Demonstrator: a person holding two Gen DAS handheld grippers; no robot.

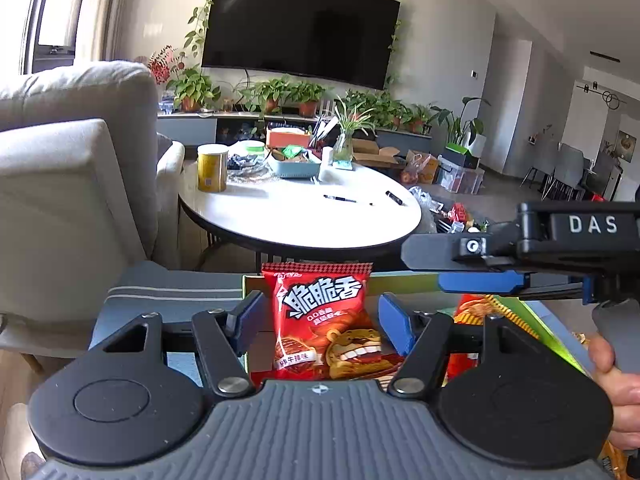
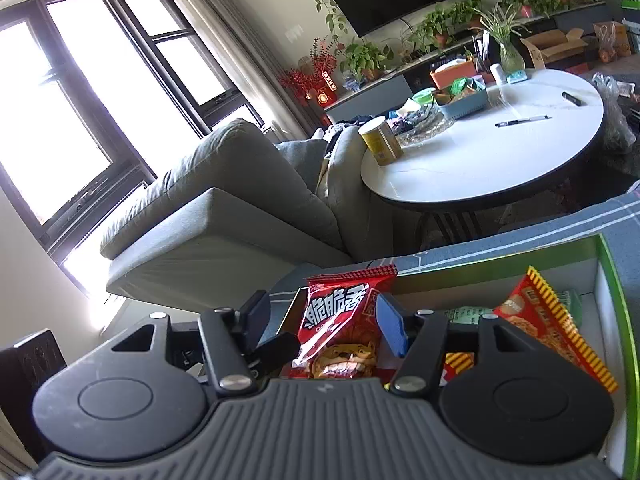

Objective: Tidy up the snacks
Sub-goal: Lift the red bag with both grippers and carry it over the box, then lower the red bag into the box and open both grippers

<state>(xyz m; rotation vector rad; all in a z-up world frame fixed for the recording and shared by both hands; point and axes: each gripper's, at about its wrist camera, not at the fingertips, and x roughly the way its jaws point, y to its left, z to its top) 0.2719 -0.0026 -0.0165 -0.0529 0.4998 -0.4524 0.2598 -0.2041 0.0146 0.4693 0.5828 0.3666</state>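
Both tongs [image 1: 320, 316] [image 2: 324, 320] spread, red snack packet [image 1: 326, 320] between

We saw a grey-blue striped cloth surface [image 2: 520, 236] bearing a green-rimmed box [image 2: 612, 276]. Behind it, a round white table [image 1: 304, 216] carried a yellow canister [image 1: 212, 168], a blue basket [image 1: 294, 167], and a pen [image 1: 340, 199].

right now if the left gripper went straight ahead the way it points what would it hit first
Most likely the red snack packet, standing upright between the open fingers of the left gripper. Behind it comes the far wall of the green-edged box; depth is unclear.
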